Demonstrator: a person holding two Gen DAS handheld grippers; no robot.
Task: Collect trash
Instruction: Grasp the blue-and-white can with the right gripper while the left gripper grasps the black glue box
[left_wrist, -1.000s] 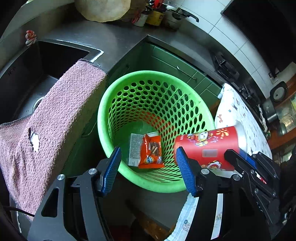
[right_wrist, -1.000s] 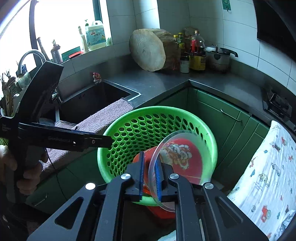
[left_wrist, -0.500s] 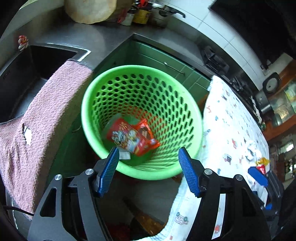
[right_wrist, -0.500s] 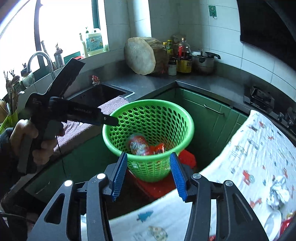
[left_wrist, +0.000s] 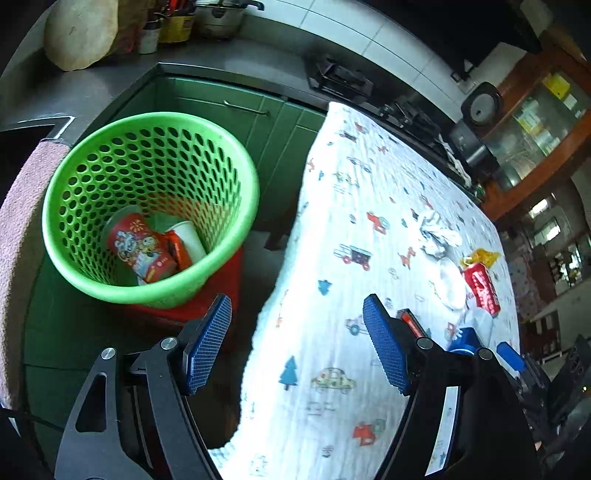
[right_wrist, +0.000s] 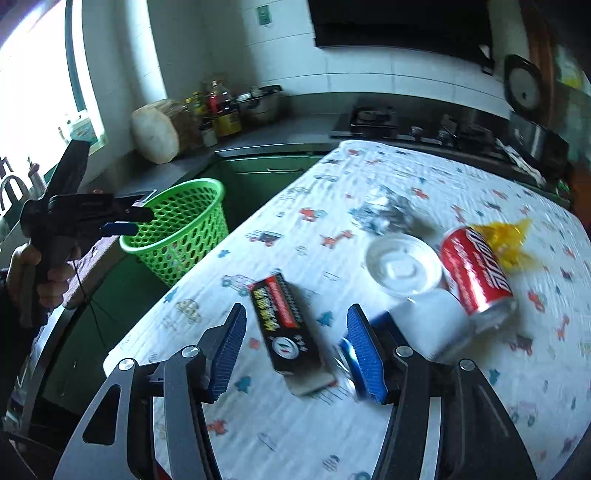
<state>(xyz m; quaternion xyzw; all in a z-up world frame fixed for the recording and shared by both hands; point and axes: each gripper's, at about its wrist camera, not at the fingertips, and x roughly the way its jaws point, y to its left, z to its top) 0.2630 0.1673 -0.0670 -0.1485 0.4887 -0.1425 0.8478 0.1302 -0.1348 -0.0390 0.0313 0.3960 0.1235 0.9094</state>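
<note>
The basket (left_wrist: 147, 206) stands left of my worktop (right_wrist: 332, 424), with a cup (left_wrist: 138, 247) lying in it. On the worktop, a box (right_wrist: 286, 325) lies nearest the basket; a lid (right_wrist: 402, 266) and can (right_wrist: 476, 269) lie farther right, foil (right_wrist: 384, 214) behind them.

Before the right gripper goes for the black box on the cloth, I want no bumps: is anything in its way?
Nothing visible blocks it. The black box lies flat on the cloth, framed by the right gripper with its fingers open. A blue can lies close beside the box, at the right finger.
</note>
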